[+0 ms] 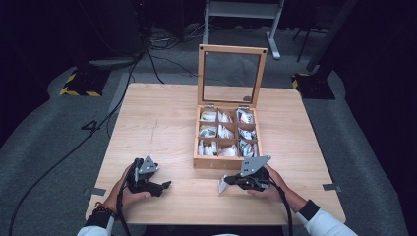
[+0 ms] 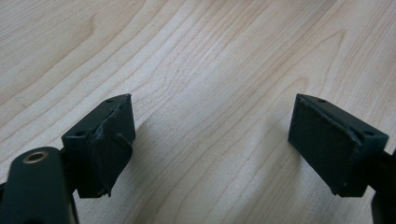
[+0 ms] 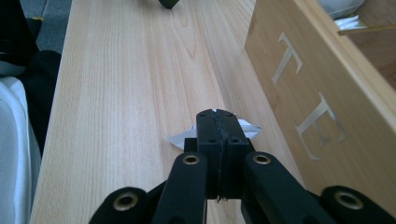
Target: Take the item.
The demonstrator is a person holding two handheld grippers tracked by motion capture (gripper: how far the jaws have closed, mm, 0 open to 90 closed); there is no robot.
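My right gripper point(image 1: 223, 186) pinches a white sachet point(image 3: 247, 129) low over the counter point(image 1: 162, 128), just beside the tea box point(image 1: 227, 162), clear of its compartments. Left gripper point(image 2: 210, 140) rests spread, empty. My right gripper view shows the box's lettering; the high view shows the raised lid point(image 1: 231, 73).

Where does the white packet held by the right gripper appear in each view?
High view: white packet at the right gripper tip, just in front of the wooden box.
Left gripper view: not in it.
Right gripper view: packet pinched between shut jaws, centre.
Shared landmark: the wooden box front wall.
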